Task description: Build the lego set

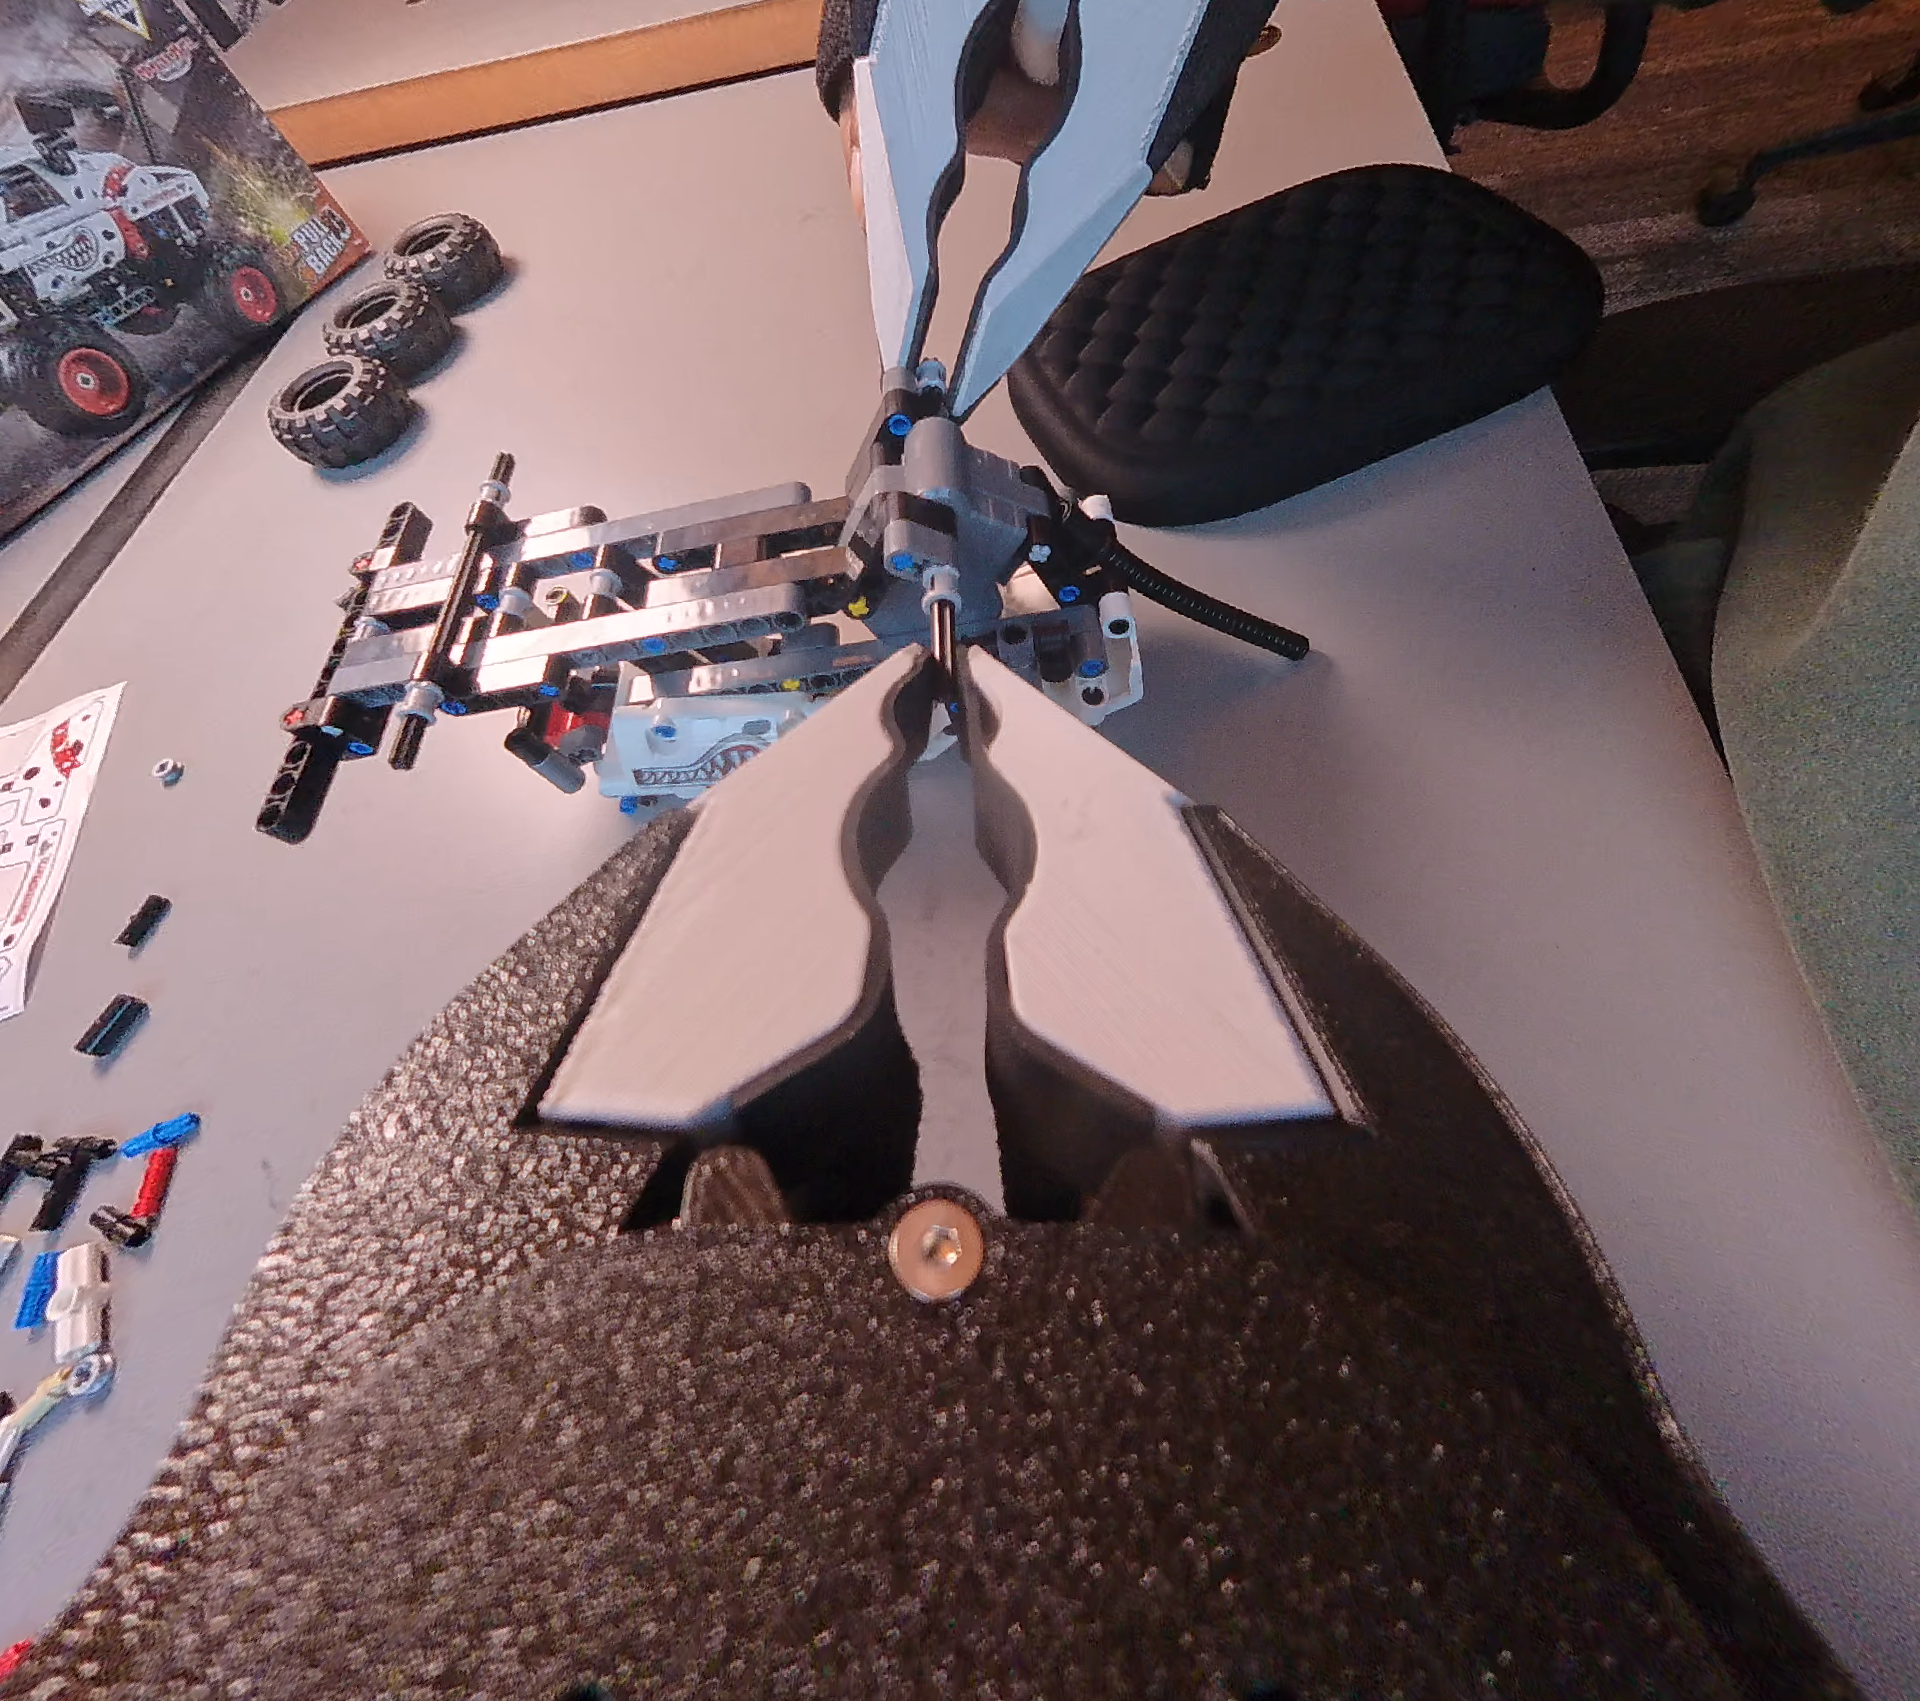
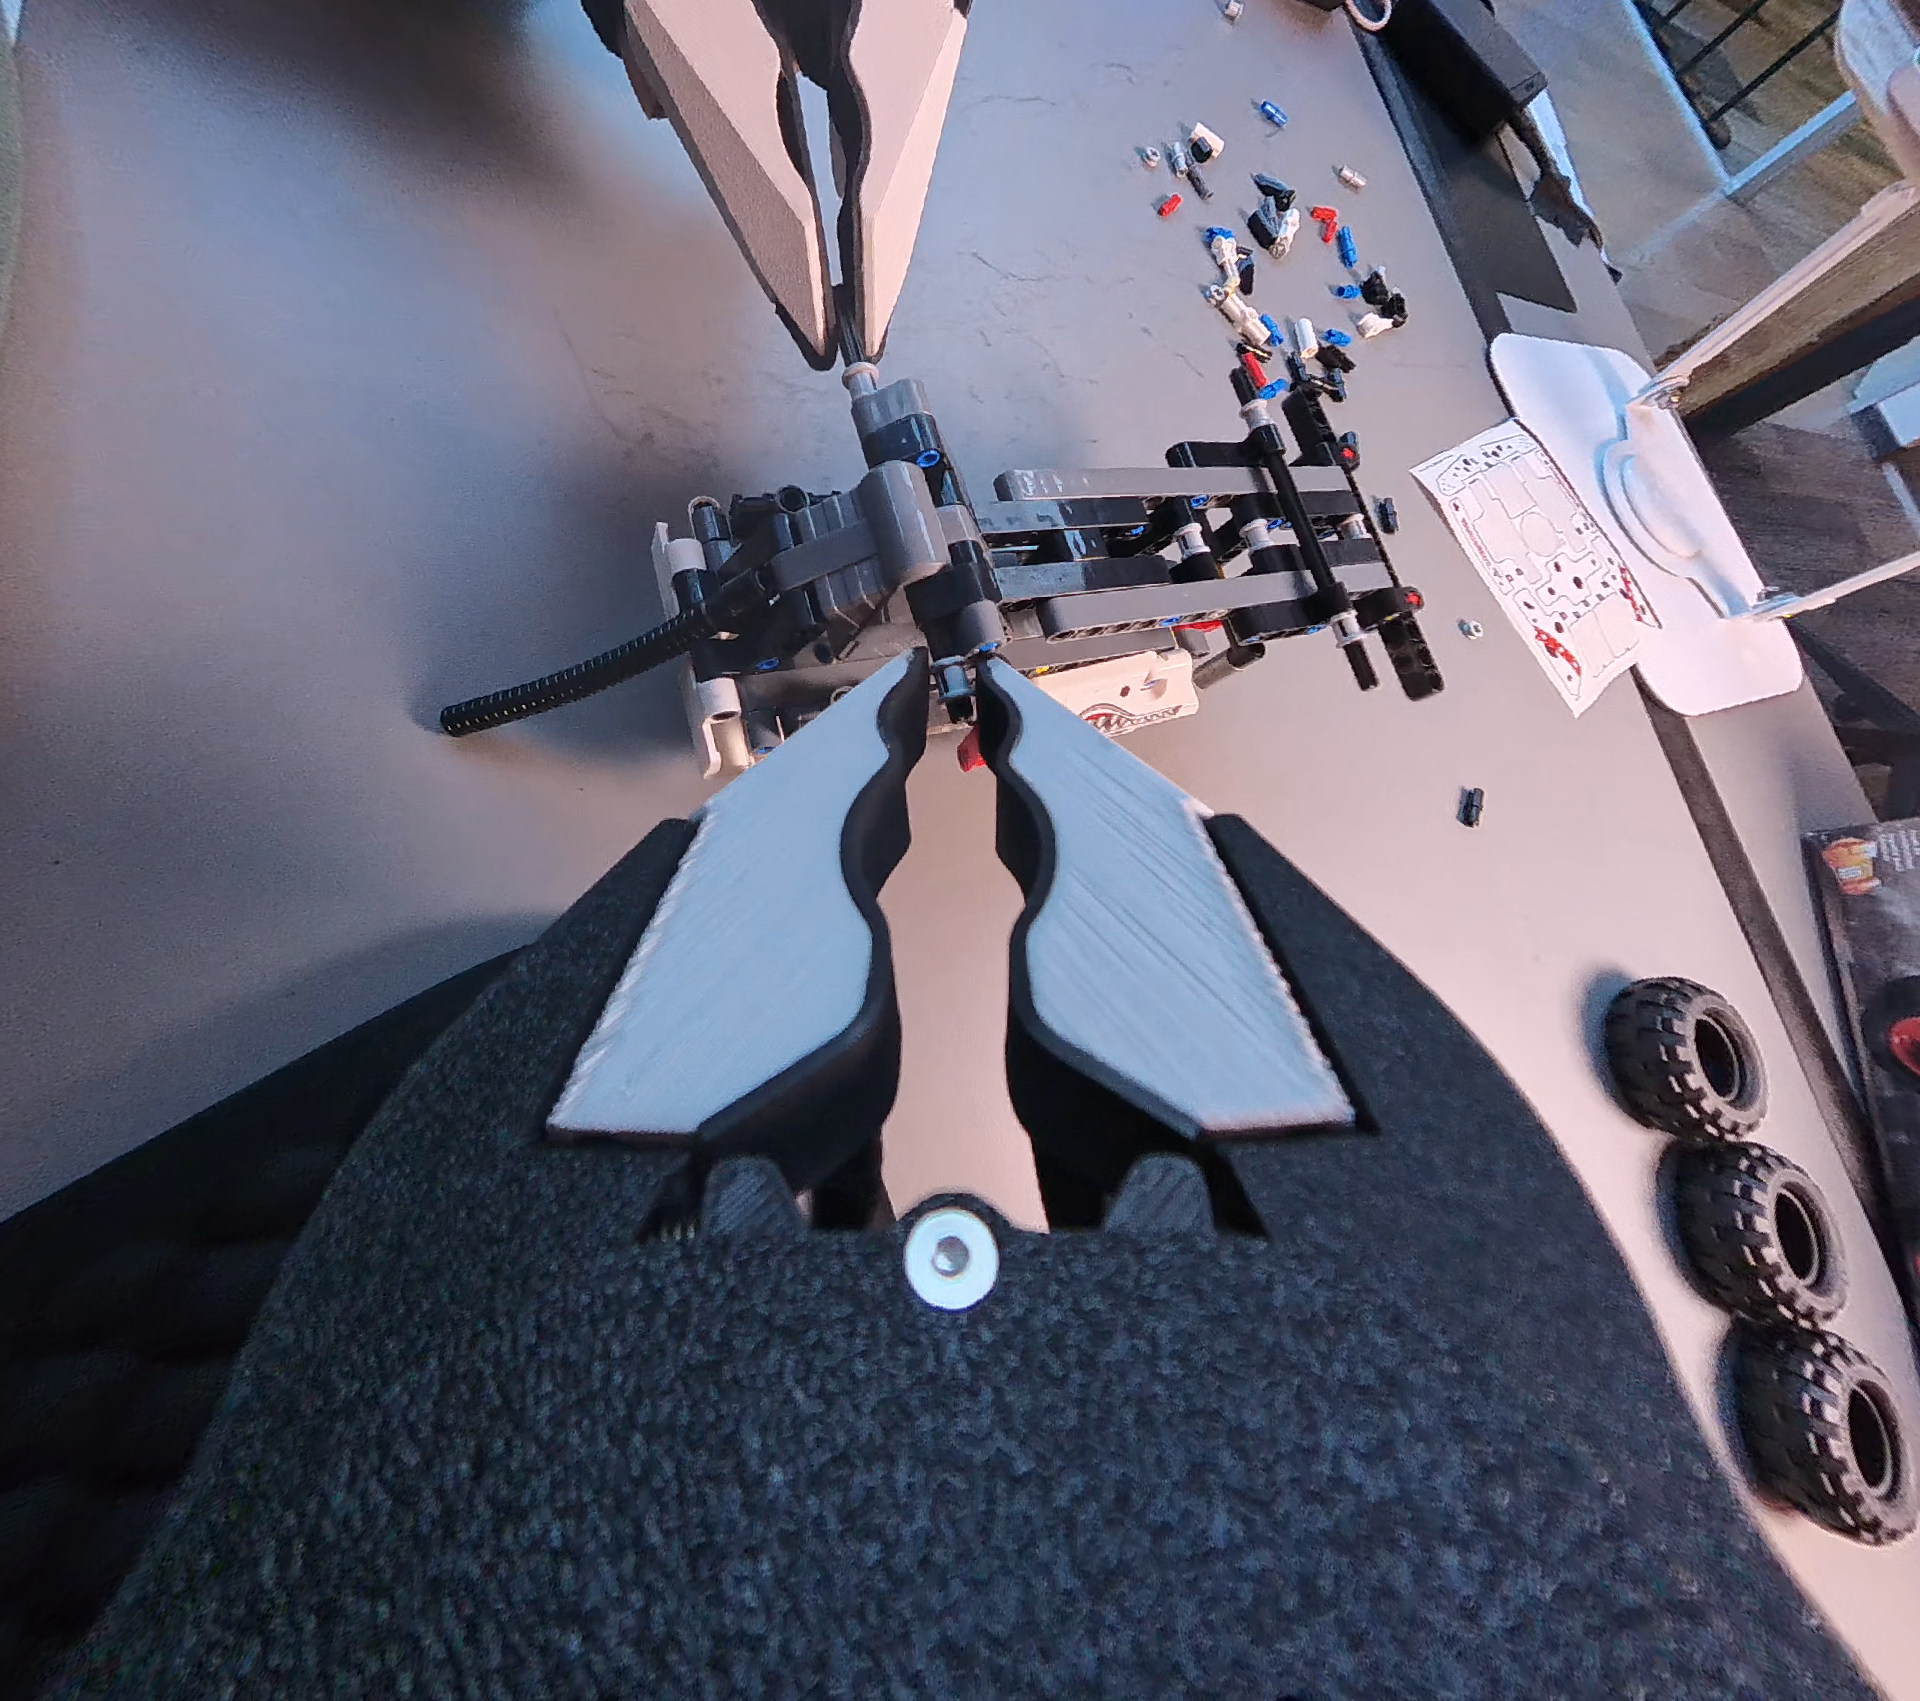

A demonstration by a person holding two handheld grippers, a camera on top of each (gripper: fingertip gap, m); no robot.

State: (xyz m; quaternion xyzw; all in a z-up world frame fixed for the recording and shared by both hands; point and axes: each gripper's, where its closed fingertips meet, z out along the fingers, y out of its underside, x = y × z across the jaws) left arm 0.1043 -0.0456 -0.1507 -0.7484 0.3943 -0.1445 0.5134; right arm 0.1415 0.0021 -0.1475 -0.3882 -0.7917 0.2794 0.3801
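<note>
A grey and black Technic truck chassis (image 1: 644,602) lies low on the grey table (image 1: 1351,820), with a white toothed panel (image 1: 707,752) under it. A black axle (image 1: 940,628) runs through its grey block. My left gripper (image 1: 943,680) is shut on the near end of that axle. My right gripper (image 1: 932,394) is shut on the far end. In the right wrist view, my right gripper (image 2: 954,675) pinches the axle end at the chassis (image 2: 1143,581), and my left gripper (image 2: 847,347) pinches the opposite end. I cannot tell if the chassis touches the table.
Three black tyres (image 1: 384,321) (image 2: 1766,1236) lie beside the set's box (image 1: 104,197). A sticker sheet (image 1: 42,820) (image 2: 1527,560) and several loose small parts (image 1: 94,1184) (image 2: 1268,249) lie nearby. A black hose (image 2: 561,685) sticks out of the chassis. A black chair seat (image 1: 1309,342) stands at the table edge. Tip to tip, the grippers are about 7 cm apart.
</note>
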